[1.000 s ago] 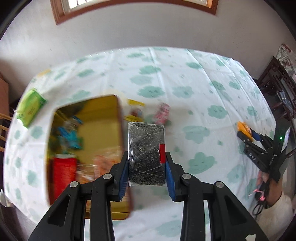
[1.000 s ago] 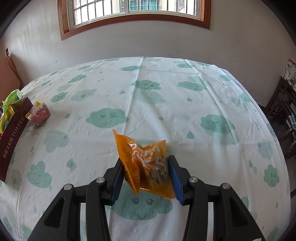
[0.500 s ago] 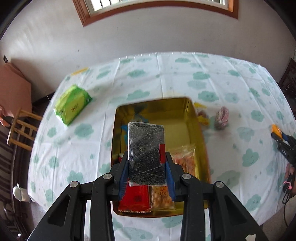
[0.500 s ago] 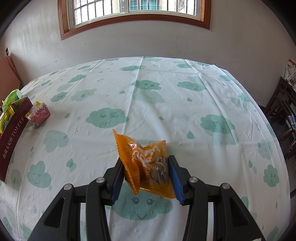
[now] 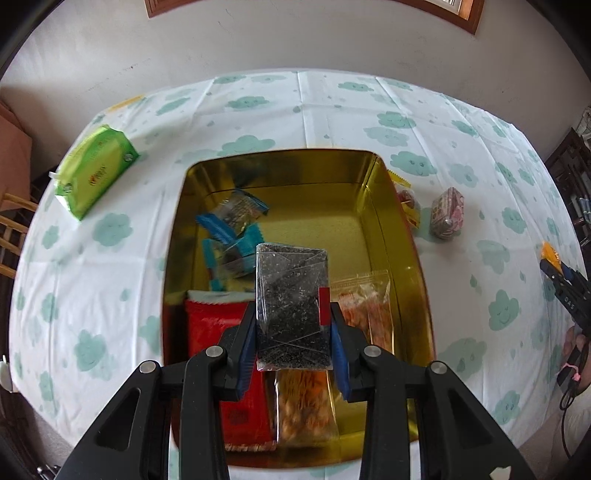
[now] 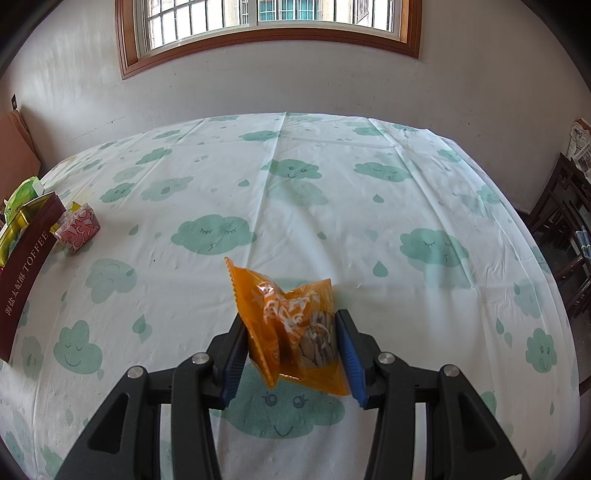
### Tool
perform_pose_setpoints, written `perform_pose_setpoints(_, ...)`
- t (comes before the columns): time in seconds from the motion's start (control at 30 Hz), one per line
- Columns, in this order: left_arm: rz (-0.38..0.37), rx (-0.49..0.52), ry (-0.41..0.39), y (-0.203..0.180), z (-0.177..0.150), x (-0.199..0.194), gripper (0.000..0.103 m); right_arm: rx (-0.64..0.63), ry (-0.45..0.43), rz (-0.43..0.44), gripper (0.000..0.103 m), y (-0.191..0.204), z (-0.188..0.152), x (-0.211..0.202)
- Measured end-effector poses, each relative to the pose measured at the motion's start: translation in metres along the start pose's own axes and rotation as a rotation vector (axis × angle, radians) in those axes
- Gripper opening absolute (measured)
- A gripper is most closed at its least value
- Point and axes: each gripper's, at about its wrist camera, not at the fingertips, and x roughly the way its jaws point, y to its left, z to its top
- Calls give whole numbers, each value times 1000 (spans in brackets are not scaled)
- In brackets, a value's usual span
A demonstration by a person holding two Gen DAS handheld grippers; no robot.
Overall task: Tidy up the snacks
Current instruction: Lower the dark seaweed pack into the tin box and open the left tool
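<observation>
Left gripper (image 5: pixel 293 325): blue pads pinching a clear packet of black seeds (image 5: pixel 292 306) from both sides, packet upright between them, a small red tab on its right edge. Held above the open gold tin (image 5: pixel 410 254), over the near half of it.

Below in the tin: a red packet (image 5: pixel 218 332) at the near left, a clear bag of orange snacks (image 5: pixel 304 402) beside it, a zip bag of reddish pieces (image 5: pixel 365 306) toward the near right wall, and blue-trimmed clear wrappers (image 5: pixel 231 229) along the far left wall. Far right part of the tin floor bare.

Outside the tin, on the cloud-print tablecloth (image 5: pixel 110 280): a yellow packet (image 5: pixel 410 206) touching the tin's right wall, a small pink patterned box (image 5: pixel 447 214) just beyond it, a green pack (image 5: pixel 96 170) near the table's far left edge.

Right gripper (image 6: pixel 293 345): pads clamped on an orange snack bag (image 6: pixel 286 321), pale seeds visible through its window, held above the tablecloth near the near edge, well apart from the tin. Same gripper visible at the right edge of the left wrist view, with a hand (image 5: pixel 574 343) behind it.

From the right wrist view, tin's maroon side wall lettered TOFFEE at the table's left edge, pink box just beside it. A window (image 6: pixel 269 18) in the wall past the far edge.
</observation>
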Motion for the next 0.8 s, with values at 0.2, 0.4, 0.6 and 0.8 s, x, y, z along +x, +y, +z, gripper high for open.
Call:
perform_pose_setpoints(0.2,-42,-8,29,5,6,27,31,0,0,0,47,0,0,0)
perform_pose_setpoints(0.4,-40,-24,41,10,10,40,32,0,0,0,47,0,0,0)
perform_pose_setpoints(0.6,-19,-7,41,7,10,43,33,0,0,0,47,0,0,0)
perform_pose_setpoints(0.8,-20,-21,46,9,10,42,34,0,0,0,47,0,0,0)
